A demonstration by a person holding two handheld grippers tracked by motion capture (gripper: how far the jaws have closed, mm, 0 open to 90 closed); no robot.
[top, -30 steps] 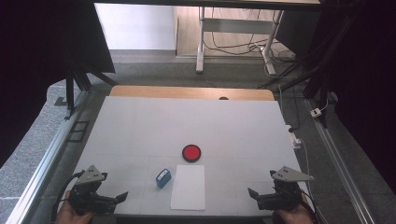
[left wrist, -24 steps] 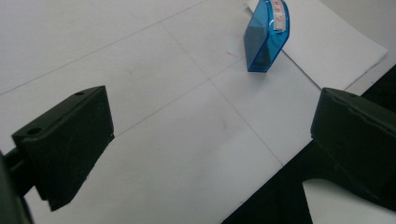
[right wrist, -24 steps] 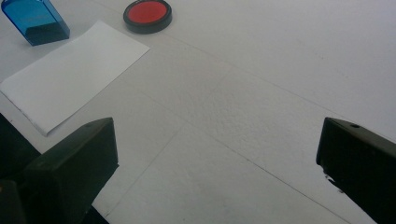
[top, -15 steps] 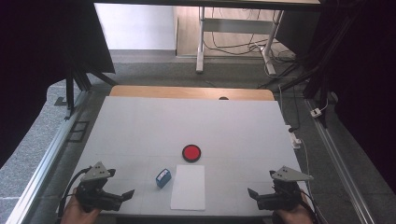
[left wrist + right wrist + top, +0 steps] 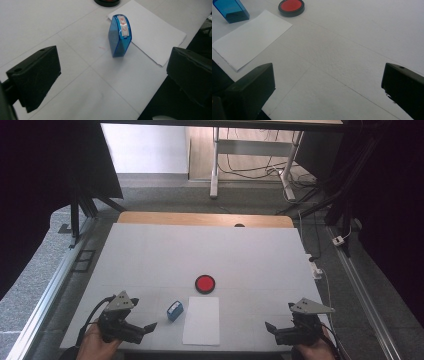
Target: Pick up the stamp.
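Left gripper [image 5: 150, 326] shifted toward blue stamp [image 5: 174, 310], both grippers' fingers released, white table [image 5: 150, 255].

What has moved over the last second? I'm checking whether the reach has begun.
The left hand-held gripper moved rightward toward the blue stamp, jaws open, nothing grasped. The right hand-held gripper, stamp, paper and red ink pad stayed put.
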